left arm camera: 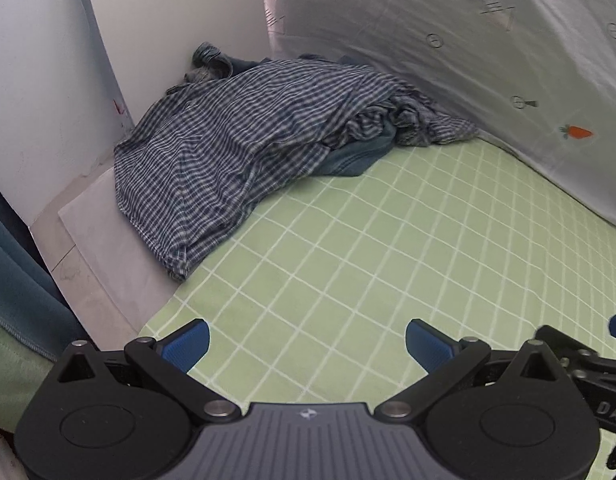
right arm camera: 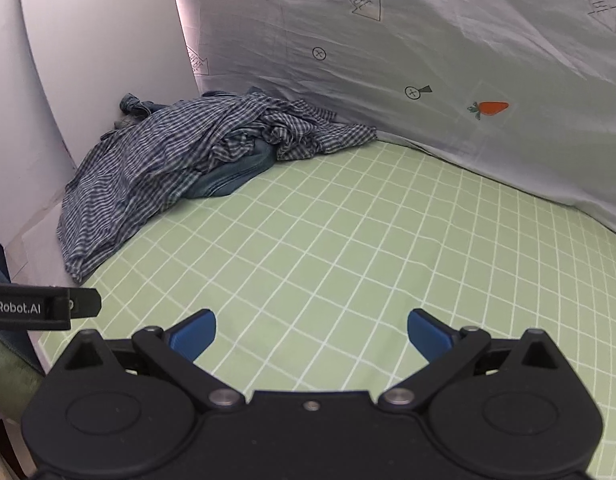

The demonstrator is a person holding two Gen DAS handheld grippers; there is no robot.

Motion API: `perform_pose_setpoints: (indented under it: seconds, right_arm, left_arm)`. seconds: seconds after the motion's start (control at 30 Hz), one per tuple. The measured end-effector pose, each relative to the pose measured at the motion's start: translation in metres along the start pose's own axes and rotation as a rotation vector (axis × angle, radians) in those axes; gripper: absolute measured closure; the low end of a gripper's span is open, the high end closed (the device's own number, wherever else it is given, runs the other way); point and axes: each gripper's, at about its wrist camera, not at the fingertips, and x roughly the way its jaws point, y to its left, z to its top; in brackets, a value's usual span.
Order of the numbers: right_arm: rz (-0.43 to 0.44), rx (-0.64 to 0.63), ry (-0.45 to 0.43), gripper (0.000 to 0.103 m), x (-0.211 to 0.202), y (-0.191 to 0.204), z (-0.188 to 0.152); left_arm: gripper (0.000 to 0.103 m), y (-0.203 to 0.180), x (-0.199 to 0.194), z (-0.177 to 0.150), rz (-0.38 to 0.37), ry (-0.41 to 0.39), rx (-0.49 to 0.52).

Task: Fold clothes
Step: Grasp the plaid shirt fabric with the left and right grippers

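A crumpled blue-and-white checked shirt (left arm camera: 244, 144) lies in a heap at the far left corner of the green checked sheet (left arm camera: 367, 240). A plain dark blue garment (left arm camera: 355, 158) pokes out from under it. The heap also shows in the right wrist view (right arm camera: 156, 164), with the dark blue garment (right arm camera: 232, 178) under it. My left gripper (left arm camera: 308, 344) is open and empty, low over the sheet, well short of the heap. My right gripper (right arm camera: 311, 334) is open and empty too, beside the left one.
A pale grey cloth with carrot prints (right arm camera: 427, 60) hangs as a backdrop behind and to the right. White boards (left arm camera: 36, 80) wall the left side. The sheet's left edge drops onto a grey pad (left arm camera: 104, 248). Part of the left gripper (right arm camera: 40, 308) shows at the right view's left edge.
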Motion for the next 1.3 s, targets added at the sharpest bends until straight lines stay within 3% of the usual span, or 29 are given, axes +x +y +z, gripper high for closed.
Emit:
perform_pose_setpoints:
  seconds: [0.37, 0.63, 0.87, 0.93, 0.97, 1.03, 1.07, 1.13, 1.17, 1.23, 1.3]
  right_arm:
    - [-0.035, 0.023, 0.01, 0.0, 0.087, -0.018, 0.078]
    - [-0.047, -0.074, 0.001, 0.002, 0.194, -0.006, 0.151]
    - [0.002, -0.188, 0.027, 0.025, 0.29, 0.019, 0.191]
    - [0.01, -0.226, 0.03, 0.03, 0.305, 0.026, 0.194]
    - [0.012, -0.245, 0.031, 0.038, 0.313, 0.029, 0.196]
    - [0.016, -0.281, 0.035, 0.057, 0.325, 0.035, 0.198]
    - [0.021, -0.295, 0.039, 0.069, 0.329, 0.037, 0.197]
    - [0.033, -0.297, 0.033, 0.08, 0.331, 0.037, 0.196]
    - [0.031, -0.288, 0.018, 0.089, 0.329, 0.036, 0.195]
    - [0.023, -0.266, -0.02, 0.094, 0.321, 0.033, 0.193]
    - [0.015, -0.244, -0.061, 0.097, 0.309, 0.028, 0.19]
  left_arm:
    - [0.0, 0.021, 0.093, 0.093, 0.052, 0.044, -0.097]
    - [0.0, 0.053, 0.174, 0.139, 0.095, 0.119, -0.128]
    - [0.005, 0.051, 0.211, 0.143, 0.122, 0.157, -0.037]
    - [0.014, 0.048, 0.217, 0.142, 0.127, 0.161, -0.005]
    - [0.017, 0.045, 0.219, 0.141, 0.132, 0.16, 0.01]
    - [0.04, 0.04, 0.221, 0.14, 0.146, 0.153, 0.049]
    - [0.046, 0.036, 0.221, 0.139, 0.163, 0.143, 0.074]
    - [0.069, 0.031, 0.219, 0.137, 0.181, 0.116, 0.108]
    - [0.075, 0.029, 0.217, 0.136, 0.187, 0.1, 0.114]
    - [0.088, 0.029, 0.211, 0.135, 0.196, 0.079, 0.113]
    - [0.093, 0.029, 0.2, 0.135, 0.197, 0.061, 0.102]
